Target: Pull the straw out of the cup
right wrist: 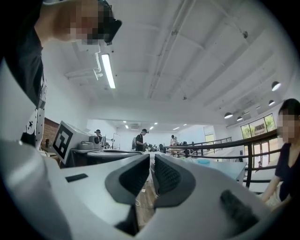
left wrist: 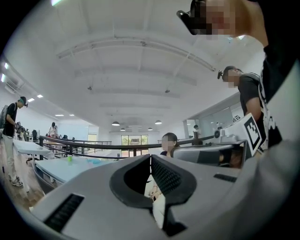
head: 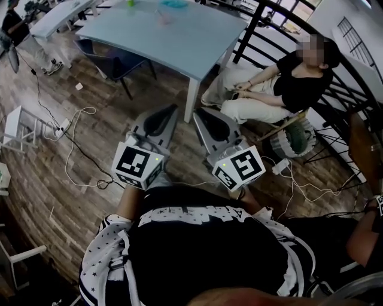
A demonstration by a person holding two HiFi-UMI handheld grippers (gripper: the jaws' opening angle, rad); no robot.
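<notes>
Both grippers are held close to my body, above the wooden floor and well short of the pale blue table (head: 179,42). My left gripper (head: 169,109) is shut with nothing in it; in its own view the jaw tips (left wrist: 150,158) meet. Beside it my right gripper (head: 197,112) is also shut and empty, with its pads (right wrist: 152,157) almost touching. A small pale cup-like thing (head: 163,17) stands on the far part of the table. It is too blurred to show a straw. Small green and teal things sit near it at the table's far edge.
A person (head: 281,83) sits on a chair right of the table, close to a black railing (head: 263,24). A dark chair (head: 114,63) stands under the table's left side. White cables (head: 78,149) trail over the floor, and a white stool (head: 18,125) is at the left.
</notes>
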